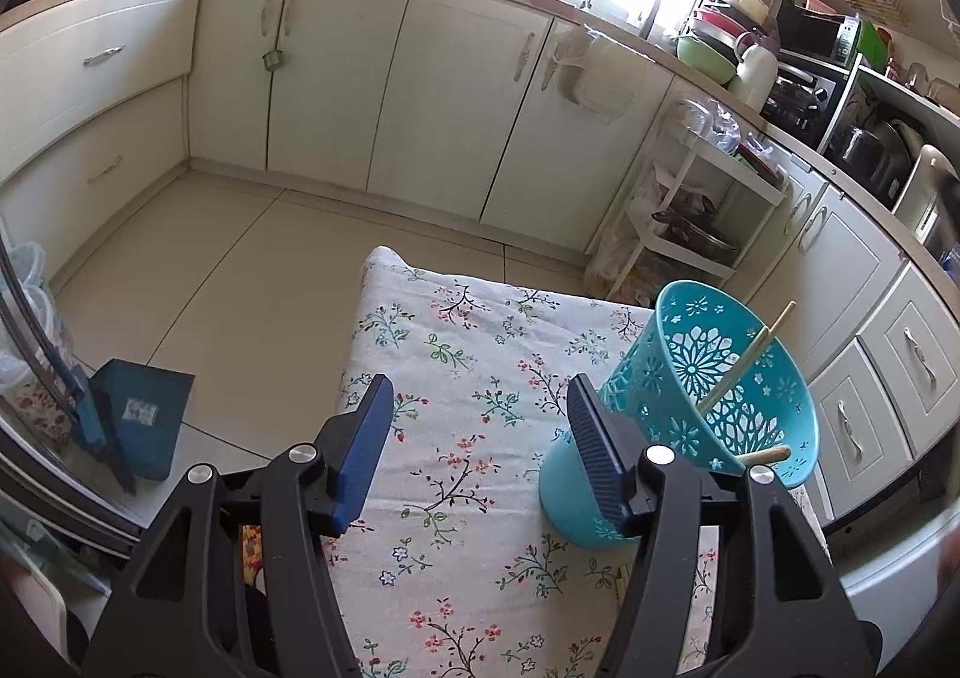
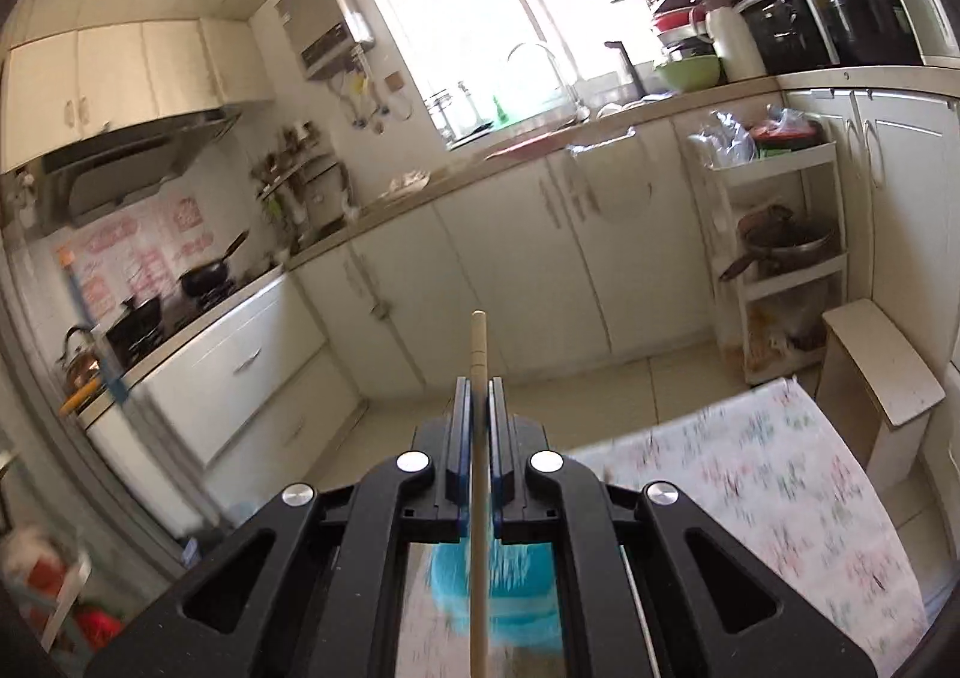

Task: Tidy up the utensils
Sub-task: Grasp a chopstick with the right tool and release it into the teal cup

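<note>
A teal perforated utensil basket (image 1: 708,414) stands on the floral cloth (image 1: 468,438) at the right. It holds wooden chopsticks (image 1: 747,357) that lean against its rim. My left gripper (image 1: 480,438) is open and empty, just left of the basket, its right finger close beside the basket wall. My right gripper (image 2: 478,408) is shut on a wooden chopstick (image 2: 478,438), which points up past the fingertips. The chopstick's lower end hangs over the blurred teal basket (image 2: 498,600) seen below through the gripper frame.
The cloth covers a small table (image 2: 780,498). A blue dustpan (image 1: 138,420) leans at the left on the tiled floor. White cabinets (image 1: 420,96) run along the far wall. A white shelf cart (image 1: 690,216) and a wooden stool (image 2: 876,366) stand near the table.
</note>
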A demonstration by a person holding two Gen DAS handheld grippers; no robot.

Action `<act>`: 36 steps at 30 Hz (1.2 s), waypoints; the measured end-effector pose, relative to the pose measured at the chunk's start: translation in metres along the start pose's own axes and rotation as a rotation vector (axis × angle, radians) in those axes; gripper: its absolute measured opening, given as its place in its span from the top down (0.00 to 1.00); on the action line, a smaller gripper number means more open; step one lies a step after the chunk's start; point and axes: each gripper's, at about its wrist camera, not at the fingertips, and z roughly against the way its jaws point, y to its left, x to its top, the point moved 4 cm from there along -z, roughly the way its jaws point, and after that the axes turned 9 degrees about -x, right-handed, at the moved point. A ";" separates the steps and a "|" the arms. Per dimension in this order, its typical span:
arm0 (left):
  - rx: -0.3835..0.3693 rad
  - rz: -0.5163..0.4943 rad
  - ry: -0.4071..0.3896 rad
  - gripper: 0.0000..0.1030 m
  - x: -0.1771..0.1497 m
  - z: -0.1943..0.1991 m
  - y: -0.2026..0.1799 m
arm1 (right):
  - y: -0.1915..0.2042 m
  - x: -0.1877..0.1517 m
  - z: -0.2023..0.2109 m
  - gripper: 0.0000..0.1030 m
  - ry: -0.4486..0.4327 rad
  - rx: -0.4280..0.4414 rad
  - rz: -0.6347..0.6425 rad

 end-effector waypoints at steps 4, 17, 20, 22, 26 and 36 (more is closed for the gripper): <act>0.002 -0.007 0.010 0.44 0.000 -0.003 0.000 | 0.000 0.000 -0.048 0.94 -0.040 -0.123 -0.003; -0.014 -0.009 0.017 0.40 0.002 -0.001 -0.003 | -0.005 -0.049 -0.077 0.88 0.111 -0.158 0.074; -0.007 -0.002 0.015 0.39 0.002 0.000 0.000 | -0.004 -0.054 -0.057 0.85 0.105 -0.144 0.099; -0.003 0.003 0.014 0.39 0.003 0.000 0.002 | -0.006 -0.054 -0.042 0.82 0.088 -0.137 0.109; 0.005 0.007 0.014 0.38 0.002 0.000 0.004 | -0.019 -0.059 0.001 0.82 0.048 -0.134 0.085; 0.029 0.012 0.015 0.35 0.000 -0.001 0.008 | -0.063 -0.189 0.013 0.81 0.375 -0.204 0.134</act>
